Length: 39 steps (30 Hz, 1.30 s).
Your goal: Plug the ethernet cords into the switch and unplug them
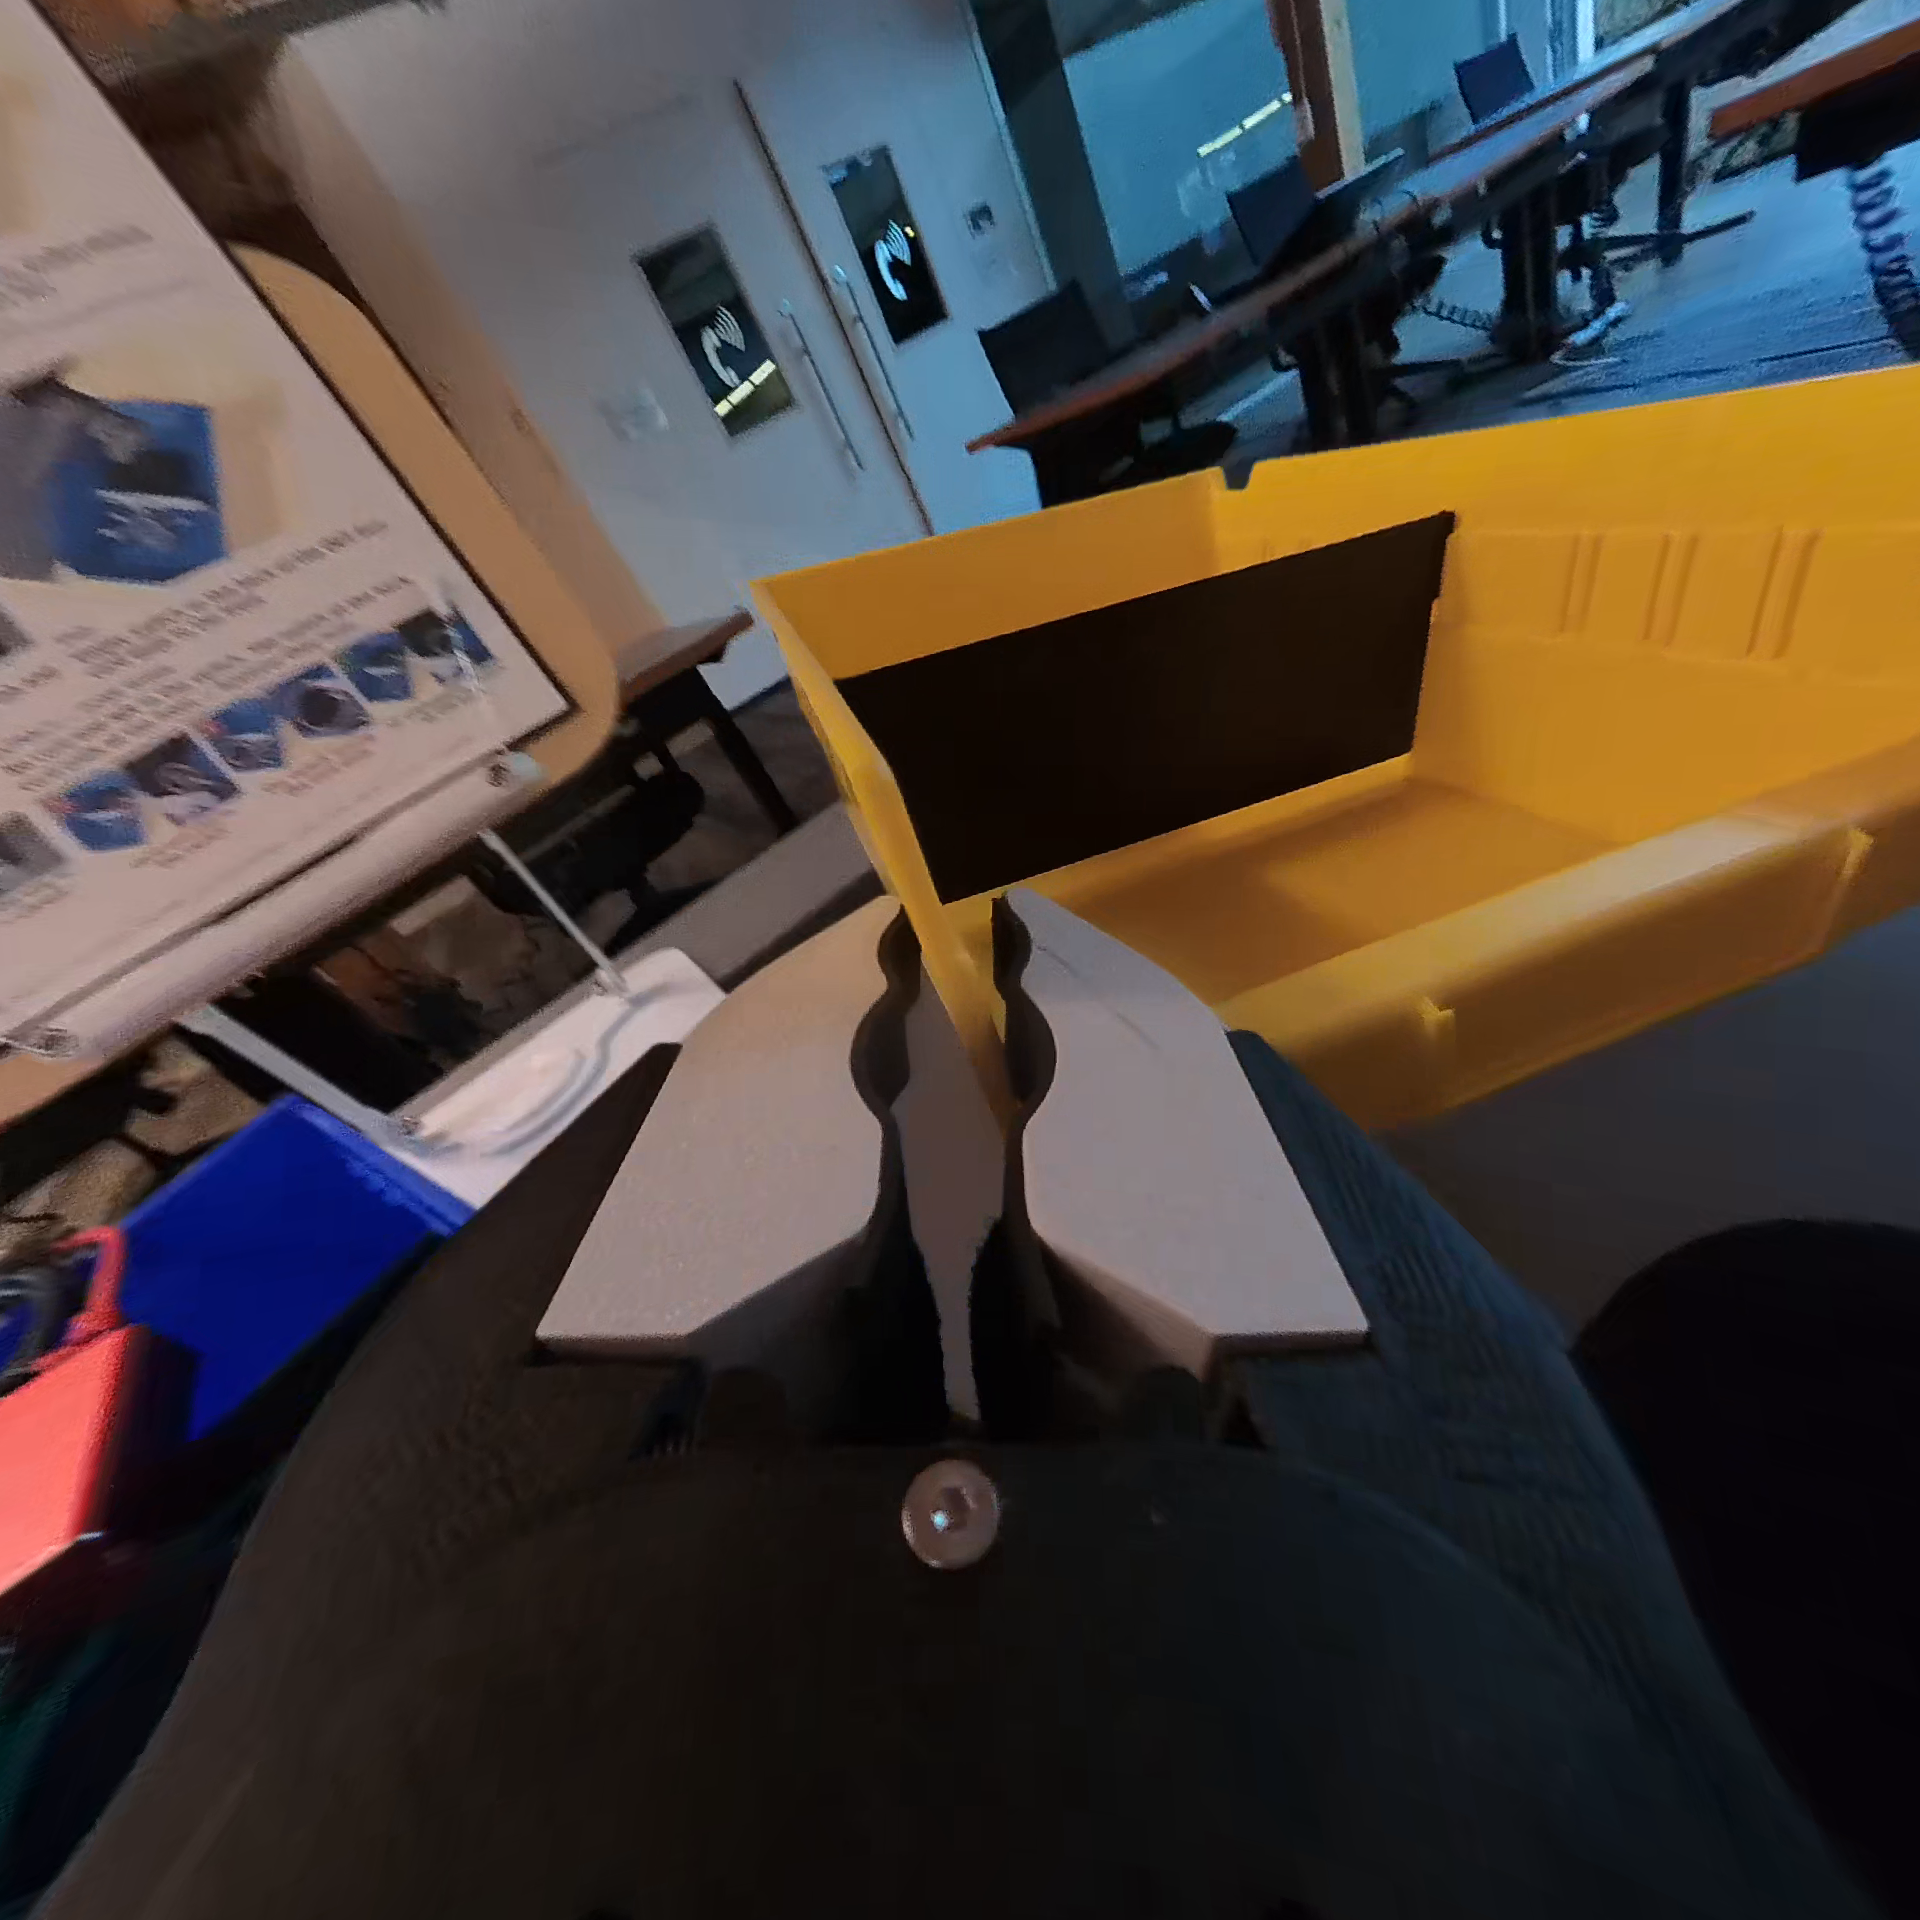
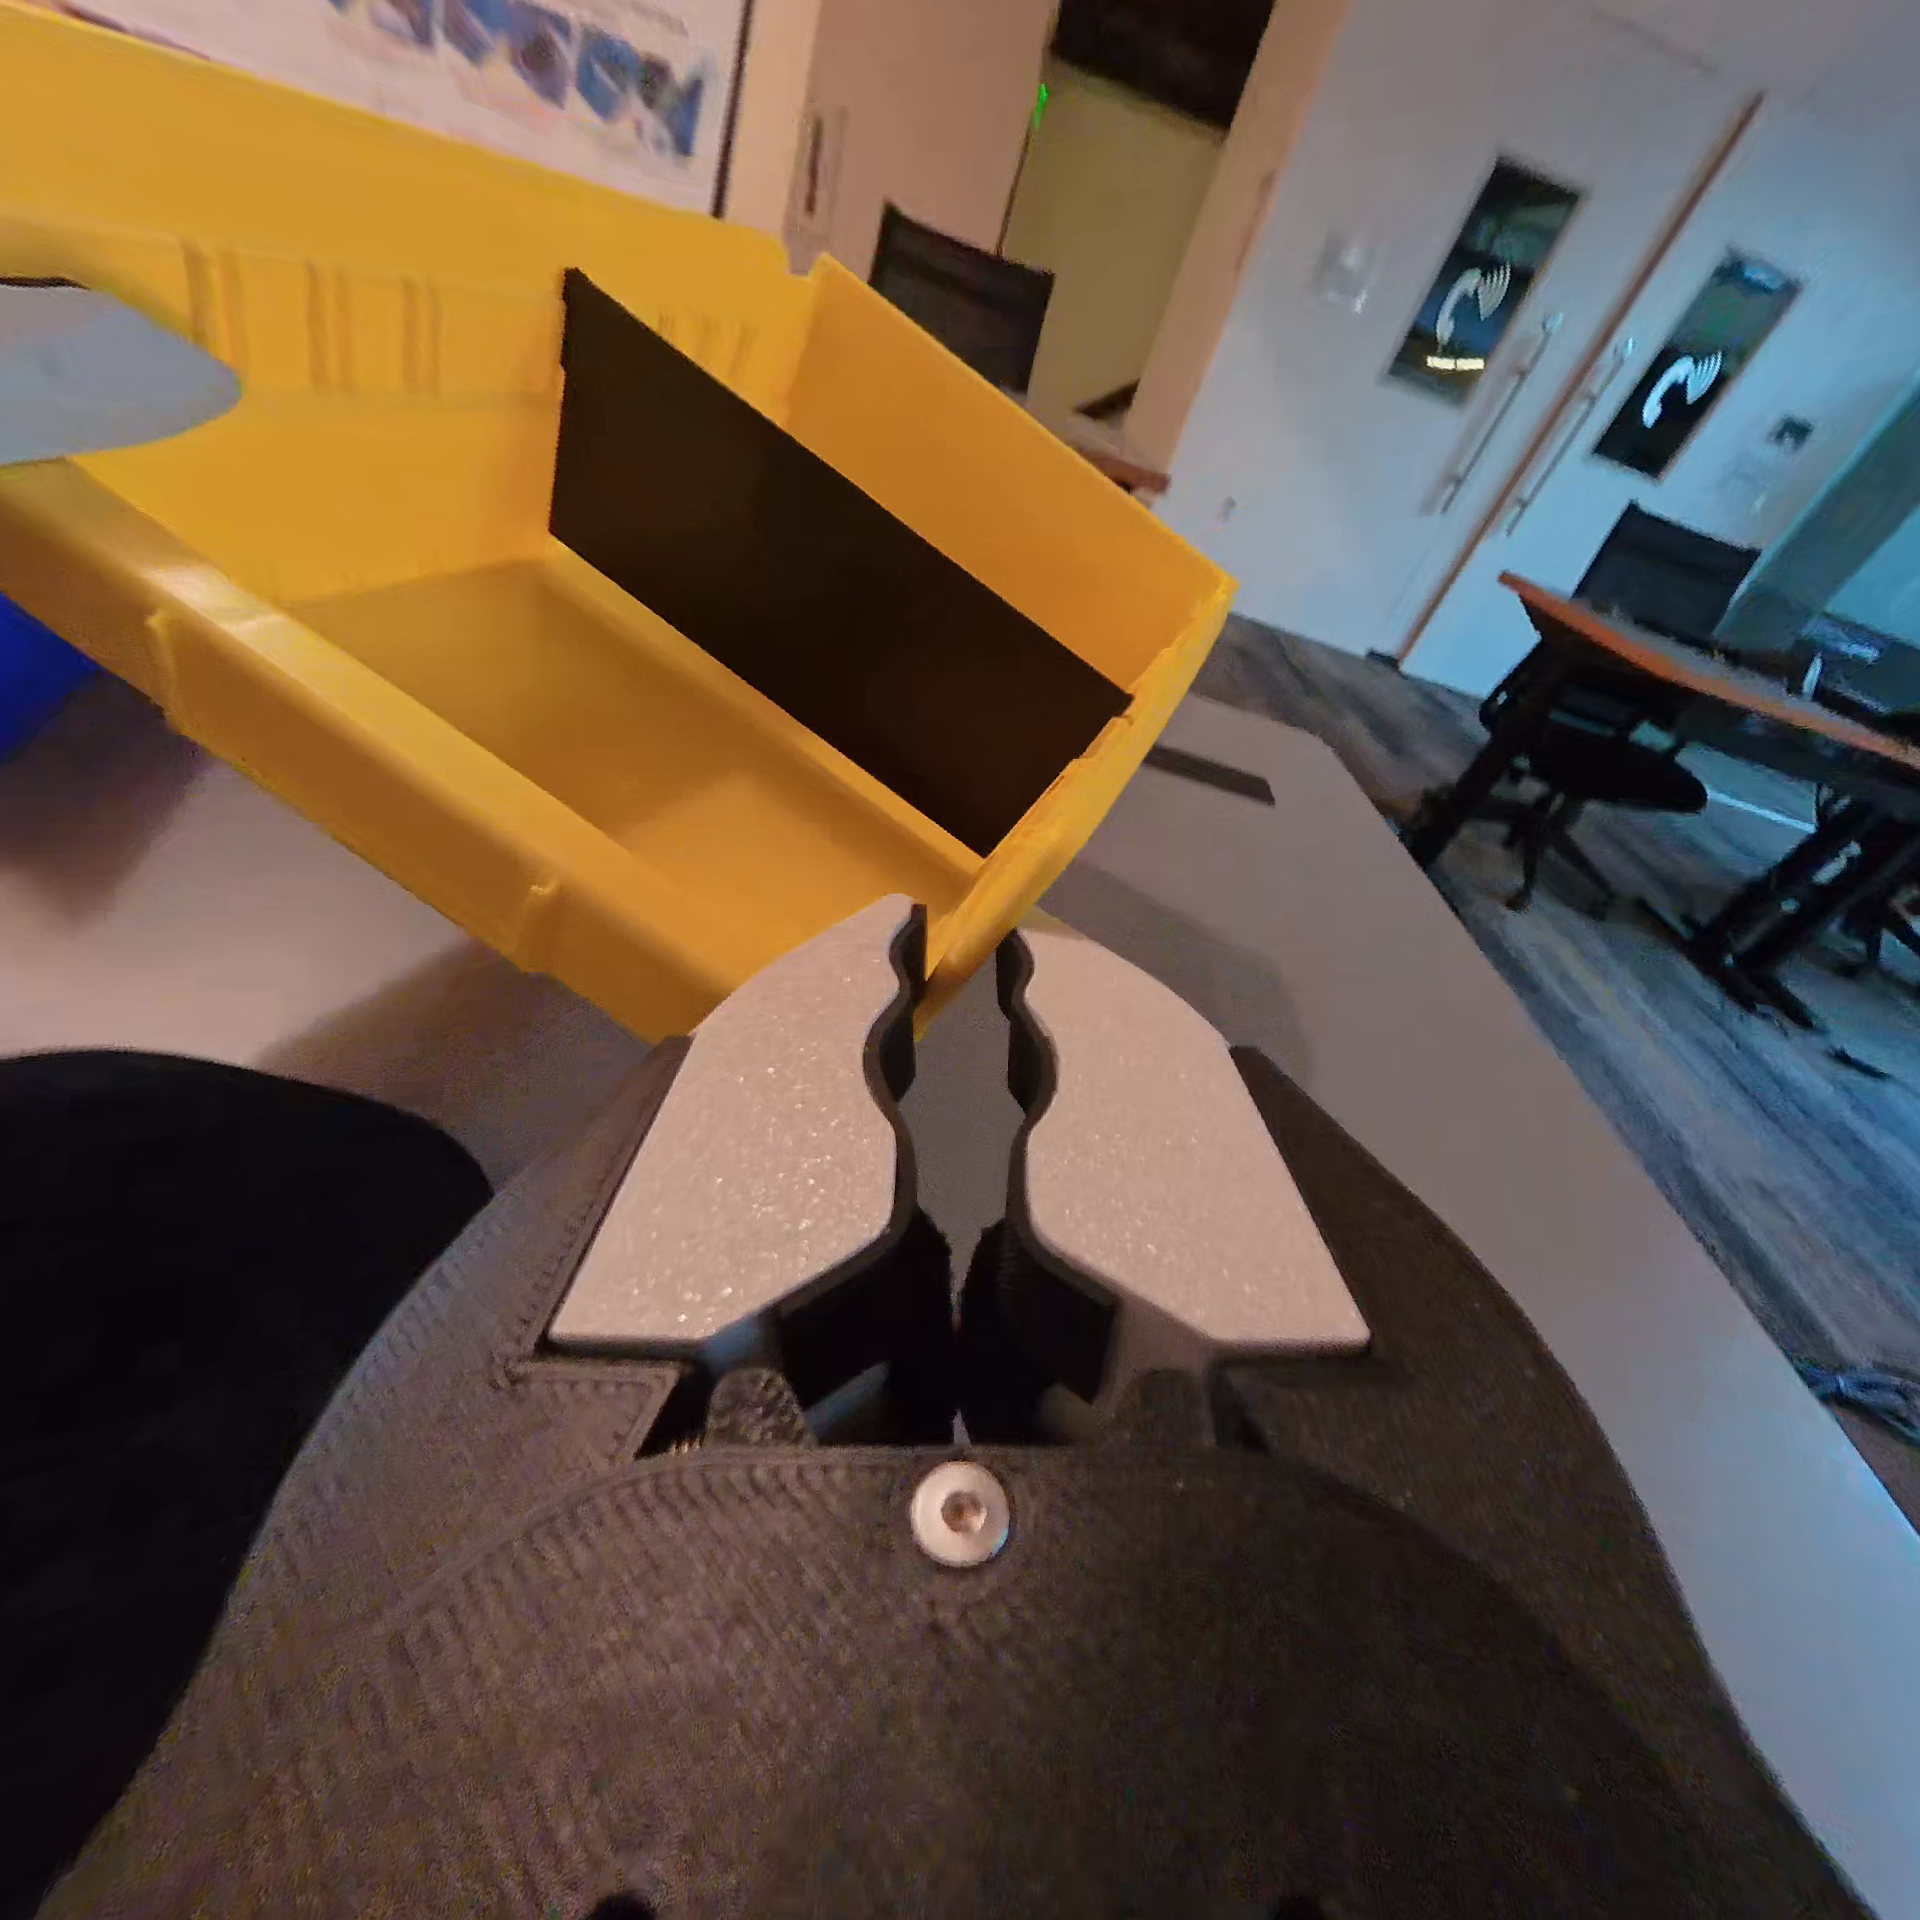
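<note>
Here both grippers, left gripper (image 1: pixel 956 925) and right gripper (image 2: pixel 961 951), pinch yellow bin (image 1: pixel 1507 727) corners.

Divider (image 2: pixel 821 603) upright inside bin (image 2: pixel 436 748).

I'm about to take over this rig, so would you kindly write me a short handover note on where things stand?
Left gripper: shut on the yellow bin's end wall.
Right gripper: shut on the opposite end's corner.
The bin appears lifted and tilted over the grey table; black dividers inside, the visible compartment is empty.
No ethernet cords or switch in view: plugging and unplugging can't be confirmed done.
</note>
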### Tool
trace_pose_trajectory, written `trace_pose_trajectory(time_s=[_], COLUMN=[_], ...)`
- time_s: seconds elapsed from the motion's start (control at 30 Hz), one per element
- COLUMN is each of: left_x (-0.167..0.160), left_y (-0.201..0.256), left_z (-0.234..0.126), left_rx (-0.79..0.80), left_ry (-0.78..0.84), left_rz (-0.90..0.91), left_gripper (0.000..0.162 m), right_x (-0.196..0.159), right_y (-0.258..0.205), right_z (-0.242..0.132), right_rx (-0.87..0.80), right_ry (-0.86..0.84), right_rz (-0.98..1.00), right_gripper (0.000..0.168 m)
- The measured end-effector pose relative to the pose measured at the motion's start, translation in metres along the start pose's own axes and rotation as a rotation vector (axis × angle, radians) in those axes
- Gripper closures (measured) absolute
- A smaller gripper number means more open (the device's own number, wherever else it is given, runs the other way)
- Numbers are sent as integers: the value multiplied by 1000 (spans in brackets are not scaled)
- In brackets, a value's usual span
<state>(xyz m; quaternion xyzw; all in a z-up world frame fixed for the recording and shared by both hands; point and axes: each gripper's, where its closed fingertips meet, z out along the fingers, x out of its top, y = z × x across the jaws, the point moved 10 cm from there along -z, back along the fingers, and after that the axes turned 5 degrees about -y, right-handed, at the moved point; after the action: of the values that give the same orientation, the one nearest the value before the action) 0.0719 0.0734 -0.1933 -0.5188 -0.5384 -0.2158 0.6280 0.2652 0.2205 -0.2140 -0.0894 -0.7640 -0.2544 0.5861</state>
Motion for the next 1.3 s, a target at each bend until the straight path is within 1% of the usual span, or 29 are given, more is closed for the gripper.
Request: trace_pose_trajectory(time_s=[0.13,0.27,0.4,0.43,0.5,0.53,0.6,0.67,0.77,0.83,0.87,0.93,1.0,1.1,1.17,1.27,1.3], left_x=[-11,-19,-36,-39,-34,-30,-19,-11,-14,-26,-34,-56,-78,-97,-102,-109,-111], left_y=[12,15,21,21,18,13,-1,-22,-54,-72,-79,-90,-93,-92,-91,-93,-94], left_z=[8,11,15,15,11,8,-3,-23,-59,-83,-93,-106,-110,-104,-97,-92,-93], left_rx=[-42,-51,-181,-210,-229,-239,-235,-234,-273,-287,-282,-242,-209,-171,-139,-103,-114], left_ry=[-48,-59,-196,-212,-186,-180,-159,-155,-231,-337,-394,-518,-600,-684,-718,-747,-745], left_rz=[-7,-14,-28,-31,-46,-50,-66,-83,-79,-55,-42,-6,14,92,149,259,273], left_gripper=[148,147,138,131,117,111,106,105,105,106,107,109,109,110,112,126,127], right_x=[-17,-24,-25,-26,-26,-25,-19,-7,14,25,28,31,31,27,26,19,16], right_y=[3,3,4,4,4,5,7,8,-1,-15,-22,-39,-54,-70,-77,-85,-86], right_z=[0,3,6,7,7,6,2,-5,-12,-11,-9,-1,10,30,41,54,58], right_rx=[-11,-9,-26,-30,-14,-8,-11,2,124,232,273,337,393,499,508,486,475], right_ry=[-61,-70,-135,-158,-166,-161,-130,-80,-6,-3,-14,-45,-118,-239,-302,-402,-435], right_rz=[-13,-29,-63,-79,-86,-76,-60,-77,-176,-273,-336,-474,-554,-586,-628,-744,-778], right_gripper=[155,155,155,156,151,145,128,116,111,114,122,128,126,115,115,117,120])
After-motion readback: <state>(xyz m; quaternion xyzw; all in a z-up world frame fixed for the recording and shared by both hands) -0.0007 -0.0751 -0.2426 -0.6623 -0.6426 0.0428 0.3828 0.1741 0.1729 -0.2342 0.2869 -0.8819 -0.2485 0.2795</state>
